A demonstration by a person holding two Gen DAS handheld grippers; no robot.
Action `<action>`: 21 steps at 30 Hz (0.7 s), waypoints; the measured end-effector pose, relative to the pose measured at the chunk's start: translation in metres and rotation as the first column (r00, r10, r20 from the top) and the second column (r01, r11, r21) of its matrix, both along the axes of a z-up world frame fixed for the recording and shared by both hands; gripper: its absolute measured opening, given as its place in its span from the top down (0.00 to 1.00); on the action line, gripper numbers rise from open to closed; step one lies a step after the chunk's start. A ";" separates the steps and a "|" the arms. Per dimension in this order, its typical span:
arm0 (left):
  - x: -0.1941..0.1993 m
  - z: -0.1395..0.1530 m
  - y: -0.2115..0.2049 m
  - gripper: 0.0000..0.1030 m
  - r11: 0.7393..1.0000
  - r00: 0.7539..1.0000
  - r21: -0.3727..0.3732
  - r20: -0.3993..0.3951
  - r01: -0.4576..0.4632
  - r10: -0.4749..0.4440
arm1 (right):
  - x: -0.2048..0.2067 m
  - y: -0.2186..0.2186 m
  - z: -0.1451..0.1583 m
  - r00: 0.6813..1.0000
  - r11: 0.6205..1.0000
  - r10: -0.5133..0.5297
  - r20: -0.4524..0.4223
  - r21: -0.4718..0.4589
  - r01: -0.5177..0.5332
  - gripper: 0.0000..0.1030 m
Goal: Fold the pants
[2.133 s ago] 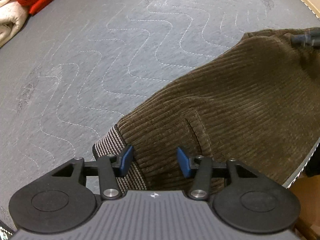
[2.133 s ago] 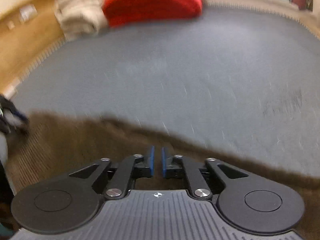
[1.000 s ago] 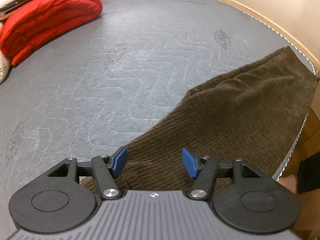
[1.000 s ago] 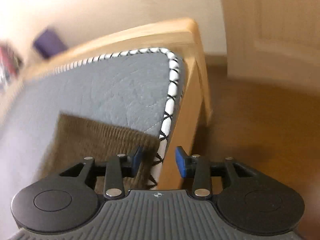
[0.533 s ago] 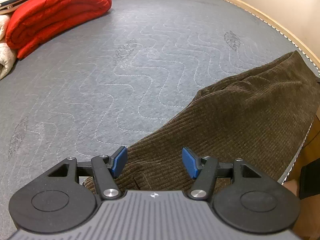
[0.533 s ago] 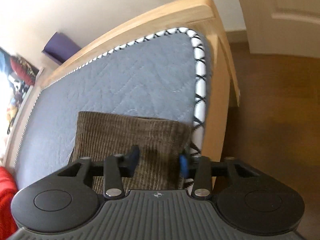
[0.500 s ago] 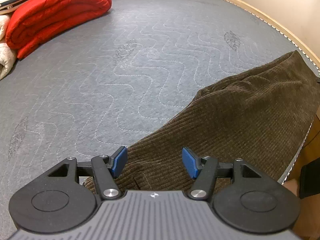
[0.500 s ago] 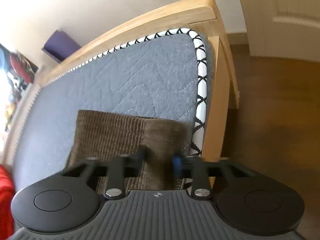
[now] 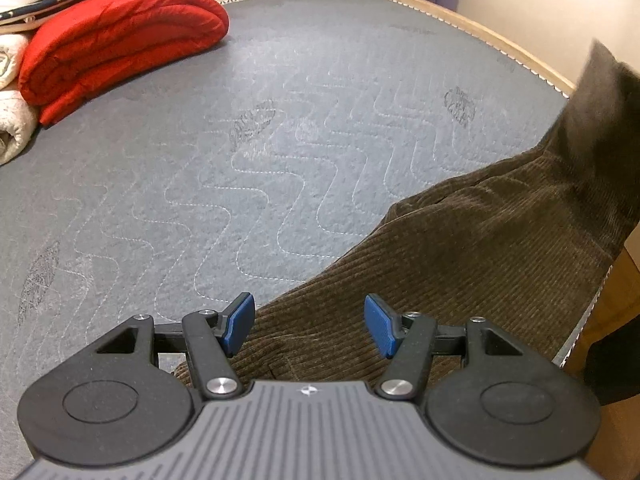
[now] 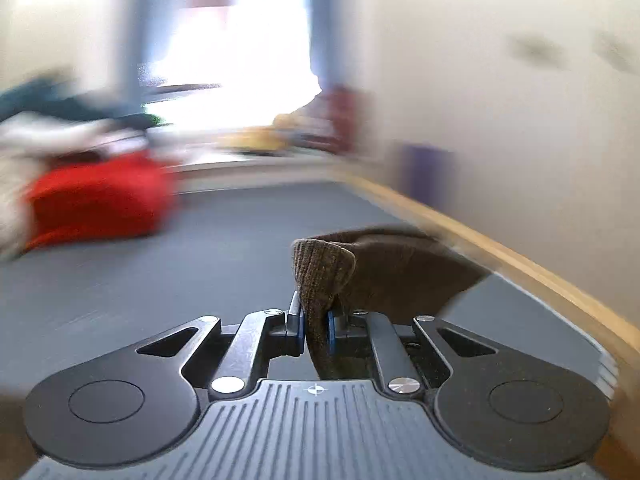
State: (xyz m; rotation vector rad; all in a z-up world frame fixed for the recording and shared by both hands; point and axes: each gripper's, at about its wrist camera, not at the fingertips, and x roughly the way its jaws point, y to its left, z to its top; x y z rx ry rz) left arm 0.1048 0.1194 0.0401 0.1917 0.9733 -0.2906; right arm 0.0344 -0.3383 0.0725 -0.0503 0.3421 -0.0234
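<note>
Brown corduroy pants lie on the right side of a grey quilted mattress. My left gripper is open and empty, hovering just above the near part of the pants. My right gripper is shut on the far end of the pants and holds it lifted off the mattress. In the left wrist view that raised end stands up at the far right. The right wrist view is blurred.
A folded red blanket and cream bedding lie at the far left of the mattress. A wooden bed frame runs along the right edge, with a wall behind it.
My right gripper has closed on the pants' far end, lifted it and swung round to face along the bed. My left gripper has stayed open over the pants.
</note>
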 end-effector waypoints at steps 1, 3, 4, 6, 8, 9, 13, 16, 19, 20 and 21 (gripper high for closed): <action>-0.001 0.000 0.001 0.36 1.000 1.000 -0.002 0.000 -0.001 0.001 | -0.009 0.039 -0.010 0.995 0.995 0.094 -0.020 -0.022 -0.094 0.89; -0.004 -0.001 0.002 0.36 1.000 1.000 -0.002 -0.006 -0.002 0.002 | -0.021 0.106 -0.044 0.958 0.963 0.260 -0.125 -0.039 -0.266 0.89; -0.005 -0.002 0.002 0.36 1.000 1.000 0.001 -0.010 0.000 0.000 | -0.024 0.133 -0.065 0.922 0.938 0.329 -0.203 -0.042 -0.344 0.88; -0.008 -0.003 0.003 0.35 1.000 1.000 0.005 -0.017 0.003 -0.003 | -0.027 0.184 -0.119 0.781 0.860 0.443 -0.440 -0.037 -0.509 0.88; -0.012 -0.003 0.004 0.32 1.000 1.000 0.001 -0.019 0.008 -0.008 | -0.034 0.212 -0.158 0.660 0.812 0.448 -0.604 -0.035 -0.583 0.84; -0.015 -0.002 0.005 0.29 1.000 1.000 -0.002 -0.016 0.010 -0.010 | -0.047 0.221 -0.161 0.694 0.793 0.435 -0.573 -0.121 -0.597 0.78; -0.025 0.005 0.010 0.27 0.999 0.999 -0.019 0.007 0.034 -0.034 | -0.062 0.227 -0.134 0.649 0.755 0.496 -0.577 -0.082 -0.650 0.68; -0.029 0.009 0.018 0.27 0.999 0.999 -0.031 0.019 0.031 -0.031 | -0.058 0.214 -0.118 0.636 0.778 0.510 -0.579 -0.006 -0.628 0.67; -0.030 0.010 0.025 0.26 0.999 1.000 -0.034 0.021 0.014 -0.013 | -0.049 0.212 -0.114 0.664 0.809 0.493 -0.563 0.014 -0.588 0.57; -0.030 0.010 0.027 0.26 0.999 1.000 -0.035 0.020 0.009 -0.008 | -0.042 0.213 -0.118 0.672 0.818 0.485 -0.560 0.017 -0.575 0.56; -0.030 0.010 0.029 0.26 0.999 1.000 -0.035 0.018 0.003 -0.003 | -0.038 0.212 -0.121 0.678 0.825 0.478 -0.559 0.021 -0.565 0.55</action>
